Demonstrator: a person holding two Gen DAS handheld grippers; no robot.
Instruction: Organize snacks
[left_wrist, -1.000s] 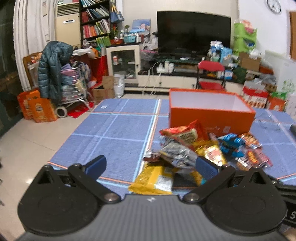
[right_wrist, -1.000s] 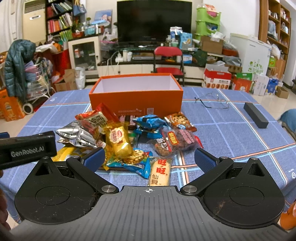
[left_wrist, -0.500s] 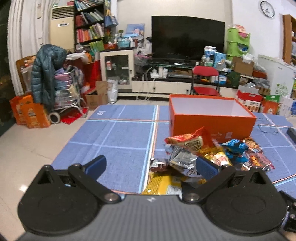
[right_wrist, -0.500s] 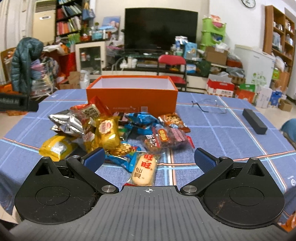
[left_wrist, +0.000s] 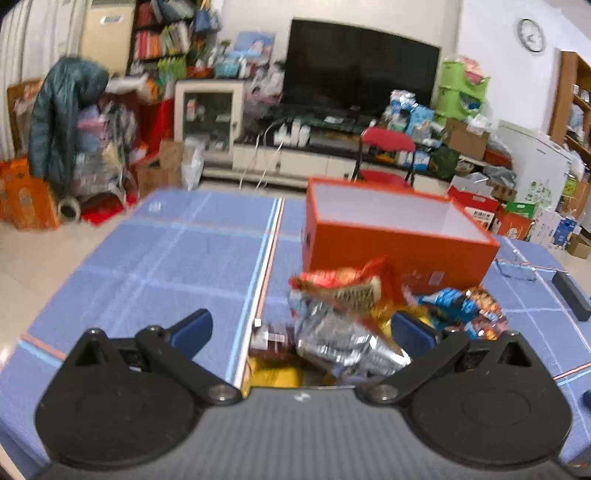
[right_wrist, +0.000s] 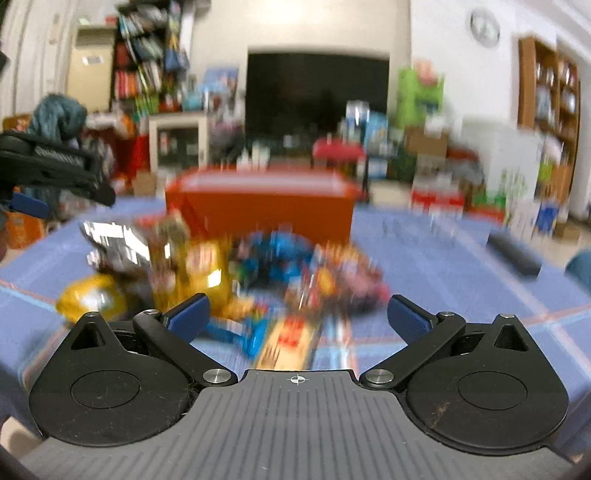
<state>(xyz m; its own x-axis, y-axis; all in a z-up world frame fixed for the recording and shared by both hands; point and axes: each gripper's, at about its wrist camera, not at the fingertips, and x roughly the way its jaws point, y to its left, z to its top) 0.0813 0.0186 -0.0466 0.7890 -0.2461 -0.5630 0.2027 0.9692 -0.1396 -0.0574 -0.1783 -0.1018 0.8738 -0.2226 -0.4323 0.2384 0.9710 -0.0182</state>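
A heap of snack packets lies on the blue tablecloth in front of an open orange box (left_wrist: 399, 236), whose inside shows white. In the left wrist view a silver packet (left_wrist: 340, 343) and a red packet (left_wrist: 343, 284) sit on top of the heap, with a yellow packet (left_wrist: 275, 374) under them. My left gripper (left_wrist: 301, 328) is open and empty, just above the heap's near left side. The right wrist view is blurred: the orange box (right_wrist: 266, 210), the silver packet (right_wrist: 118, 247) and a yellow packet (right_wrist: 90, 301) show. My right gripper (right_wrist: 297, 319) is open and empty, low before the heap.
Glasses (left_wrist: 517, 267) and a black bar (left_wrist: 570, 301) lie on the cloth right of the box. The left gripper's body (right_wrist: 55, 166) shows at the left of the right wrist view. A red chair (left_wrist: 388, 147), a TV stand and clutter stand beyond the table.
Both grippers have moved lower and closer to the heap. The left one has shifted right, toward the silver packet. Both stay open.
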